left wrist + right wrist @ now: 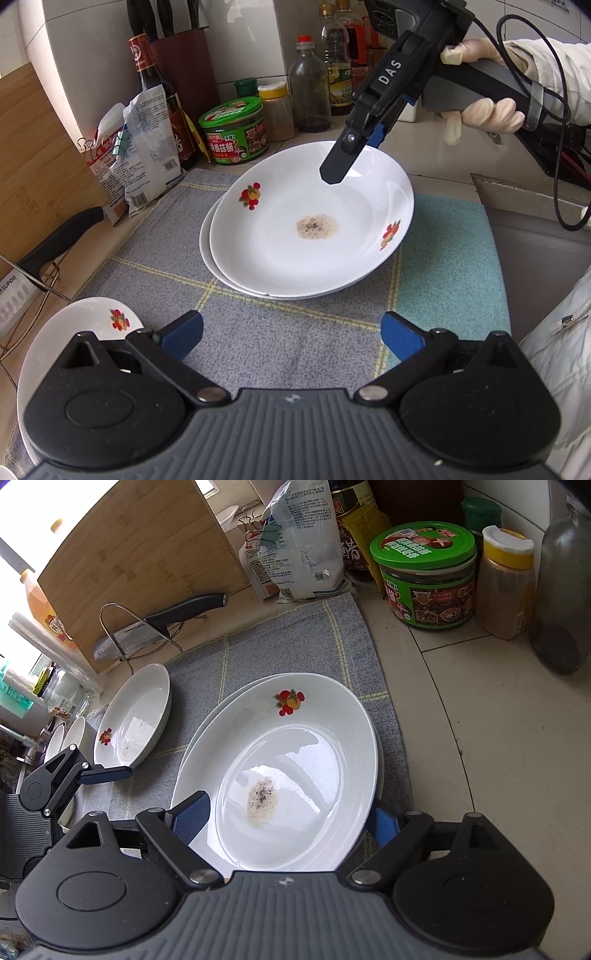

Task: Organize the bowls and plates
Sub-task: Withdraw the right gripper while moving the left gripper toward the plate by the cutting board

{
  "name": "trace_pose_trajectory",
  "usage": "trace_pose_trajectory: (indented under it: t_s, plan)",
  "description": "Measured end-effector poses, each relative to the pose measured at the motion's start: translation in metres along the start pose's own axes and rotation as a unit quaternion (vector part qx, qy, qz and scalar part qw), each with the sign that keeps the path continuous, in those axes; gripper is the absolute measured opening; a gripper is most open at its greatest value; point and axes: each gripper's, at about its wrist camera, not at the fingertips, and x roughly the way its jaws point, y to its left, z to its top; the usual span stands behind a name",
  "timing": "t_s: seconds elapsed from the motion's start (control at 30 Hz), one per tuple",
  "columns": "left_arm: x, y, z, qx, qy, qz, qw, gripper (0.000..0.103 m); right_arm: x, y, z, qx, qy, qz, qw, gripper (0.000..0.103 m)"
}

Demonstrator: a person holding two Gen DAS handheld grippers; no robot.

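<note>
We hover our right tool [284, 818] with its jaws spread wide either side of the top plate's [280, 771] rim, gripping nothing. That plate sits nested on another on the tabletop cloth [258, 332]. Our left tool [291, 332] hangs wide and empty, ready for the single plate [133, 716] nearby.

Both grippers, left gripper [291, 334] and right gripper [286, 814], hang tilted downward, fingers apart.

Lower plate [207, 236]: mostly covered by the stained plate [306, 221] stacked on it; only a rim crescent shows.
Side plate [74, 332]: partly hidden behind the left gripper [291, 332] body.
Small bowls [70, 734]: partly hidden behind the left gripper.
Knife blade [122, 638]: lettering too small to read.
Knife block [177, 55]: handles cut off by the top edge.
Bottles [334, 55]: tops cropped.
</note>
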Motion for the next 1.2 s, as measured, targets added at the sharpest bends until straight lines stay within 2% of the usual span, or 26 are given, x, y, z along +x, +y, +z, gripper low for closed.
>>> trace_pose_trajectory:
  t_s: [0.23, 0.37, 0.53, 0.67, 0.8, 0.97, 1.13, 1.2]
  plan:
    - [-0.023, -0.010, -0.015, -0.012, -0.004, 0.008, 0.9999, 0.102, 0.002, 0.012, -0.012, -0.001, 0.000, -0.055, 0.999, 0.097]
    - [-0.035, -0.014, -0.023, -0.022, -0.009, 0.017, 0.9996, 0.102, 0.000, 0.017, -0.018, 0.003, -0.010, -0.057, 0.998, 0.100]
    - [-0.049, -0.016, -0.032, -0.052, -0.015, 0.036, 0.9979, 0.102, -0.008, 0.037, -0.027, -0.026, -0.041, -0.081, 0.996, 0.103]
    - [-0.059, -0.016, -0.039, -0.095, -0.015, 0.070, 0.9929, 0.102, -0.009, 0.063, -0.039, -0.073, -0.064, -0.111, 0.989, 0.103]
    - [-0.070, -0.016, -0.050, -0.149, -0.009, 0.118, 0.9818, 0.102, -0.008, 0.094, -0.052, -0.122, -0.090, -0.135, 0.979, 0.103]
    - [-0.091, -0.014, -0.068, -0.212, -0.007, 0.166, 0.9631, 0.102, 0.000, 0.139, -0.070, -0.189, -0.124, -0.160, 0.961, 0.103]
    - [-0.121, -0.014, -0.092, -0.255, -0.015, 0.202, 0.9453, 0.102, 0.020, 0.177, -0.084, -0.215, -0.118, -0.145, 0.958, 0.103]
    - [-0.131, -0.014, -0.099, -0.260, -0.021, 0.215, 0.9413, 0.102, 0.029, 0.190, -0.088, -0.219, -0.108, -0.137, 0.960, 0.103]
